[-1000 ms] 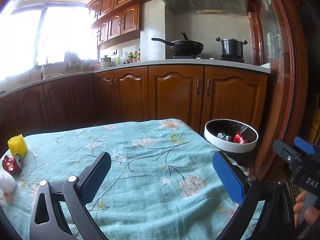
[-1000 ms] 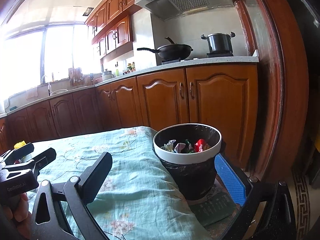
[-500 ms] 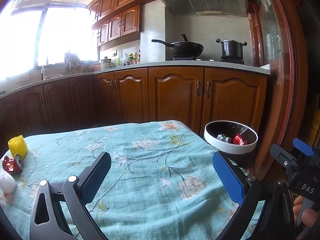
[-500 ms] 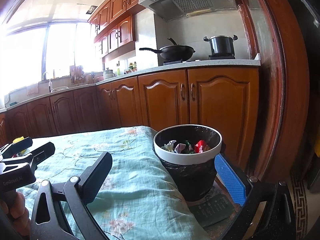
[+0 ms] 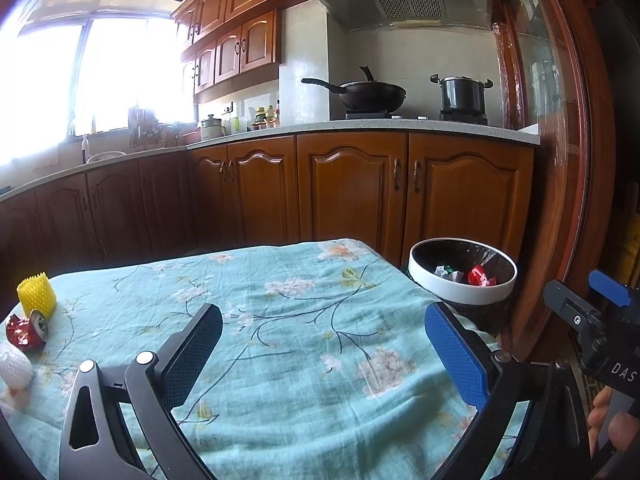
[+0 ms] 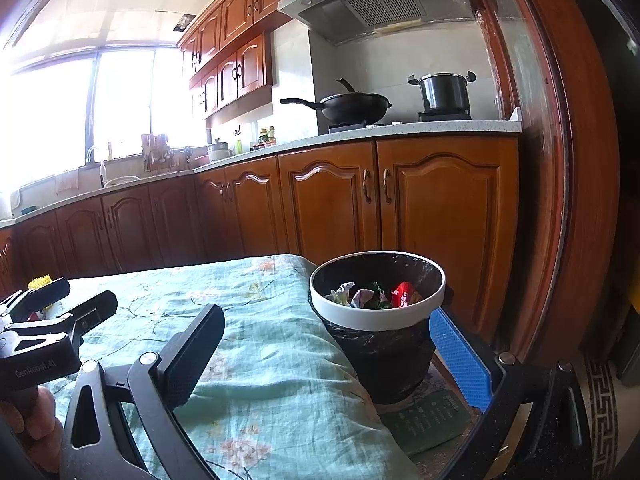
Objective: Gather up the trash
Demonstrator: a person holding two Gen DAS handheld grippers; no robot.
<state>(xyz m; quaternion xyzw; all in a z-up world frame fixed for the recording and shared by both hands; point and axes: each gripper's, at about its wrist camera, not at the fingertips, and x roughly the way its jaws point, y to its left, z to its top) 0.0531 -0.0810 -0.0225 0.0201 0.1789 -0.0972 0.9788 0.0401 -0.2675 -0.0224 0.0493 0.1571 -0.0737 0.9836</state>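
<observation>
A white-rimmed trash bin (image 5: pixel 460 286) with a black liner stands beside the table's right edge and holds crumpled wrappers (image 6: pixel 374 295); it also shows in the right wrist view (image 6: pixel 376 318). On the table's left end lie a yellow foam net (image 5: pixel 36 295), a crushed red can (image 5: pixel 27 331) and a white foam net (image 5: pixel 14 368). My left gripper (image 5: pixel 324 356) is open and empty over the tablecloth. My right gripper (image 6: pixel 328 360) is open and empty, just in front of the bin.
The table wears a teal floral cloth (image 5: pixel 280 320). Wooden kitchen cabinets (image 5: pixel 352 188) run behind, with a wok (image 5: pixel 360 94) and pot (image 5: pixel 462 94) on the stove. A wooden door frame (image 5: pixel 560 160) stands right of the bin. A green card (image 6: pixel 428 420) lies under the bin.
Both grippers have drifted slightly back and lower; the view has shifted a little. Both stay open and empty.
</observation>
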